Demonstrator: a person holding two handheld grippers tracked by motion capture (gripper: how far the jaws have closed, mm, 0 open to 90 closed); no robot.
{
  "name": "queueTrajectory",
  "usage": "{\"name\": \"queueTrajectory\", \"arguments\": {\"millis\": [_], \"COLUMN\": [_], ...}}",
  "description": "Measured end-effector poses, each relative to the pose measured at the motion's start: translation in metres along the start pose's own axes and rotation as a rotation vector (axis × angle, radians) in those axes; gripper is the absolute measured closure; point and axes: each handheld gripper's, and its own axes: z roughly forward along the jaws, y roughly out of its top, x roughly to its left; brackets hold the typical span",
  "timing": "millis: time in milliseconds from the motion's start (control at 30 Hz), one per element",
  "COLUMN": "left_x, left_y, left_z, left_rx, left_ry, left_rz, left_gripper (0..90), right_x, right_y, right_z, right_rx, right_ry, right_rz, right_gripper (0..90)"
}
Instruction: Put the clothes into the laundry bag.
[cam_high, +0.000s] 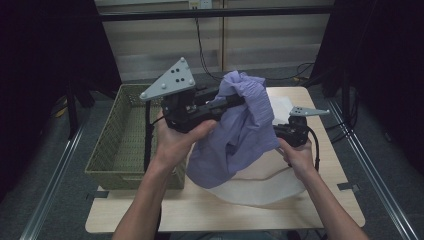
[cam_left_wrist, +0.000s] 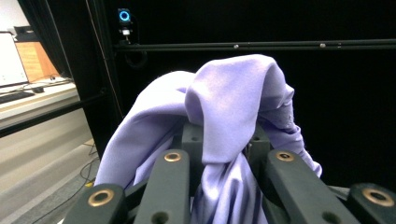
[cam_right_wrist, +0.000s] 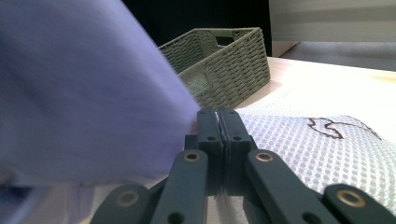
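Hanging between both tools above the counter (cam_high: 320, 200), the crumpled lilac cloth garment (cam_high: 240, 135) is pinched by left tool (cam_high: 235, 101) and right tool (cam_high: 278, 131); laying it down seemingly remains.

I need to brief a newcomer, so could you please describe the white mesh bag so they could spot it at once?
Start at the wooden table and look right of the green basket. The mesh bag lies flat there, partly under the lilac cloth held up by both grippers. It is the only white, dotted netting, with a dark squiggle mark.
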Motion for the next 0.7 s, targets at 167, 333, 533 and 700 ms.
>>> {"name": "queueTrajectory", "arguments": {"millis": [167, 333, 533, 700], "left_x": [0.007, 0.012, 0.010, 0.009], "left_y": [-0.016, -0.026, -0.033, -0.043], "left_z": [0.016, 0.030, 0.049, 0.058], "left_rx": [0.016, 0.034, 0.036, 0.058], "left_ry": [-0.008, -0.022, -0.057, -0.059], "left_rz": [-0.025, -0.046, -0.066, -0.066], "left_gripper": [77.0, 76.9, 76.9, 76.8], "right_x": [0.000, -0.001, -0.002, -0.003], "right_y": [0.000, -0.001, -0.001, -0.001], "right_z": [0.000, 0.000, 0.001, 0.000], "right_rx": [-0.005, -0.003, -0.001, -0.002], "right_ry": [0.003, 0.005, 0.006, 0.008], "right_rz": [0.001, 0.005, 0.008, 0.005], "right_gripper": [88.6, 88.6, 88.6, 88.6]}}
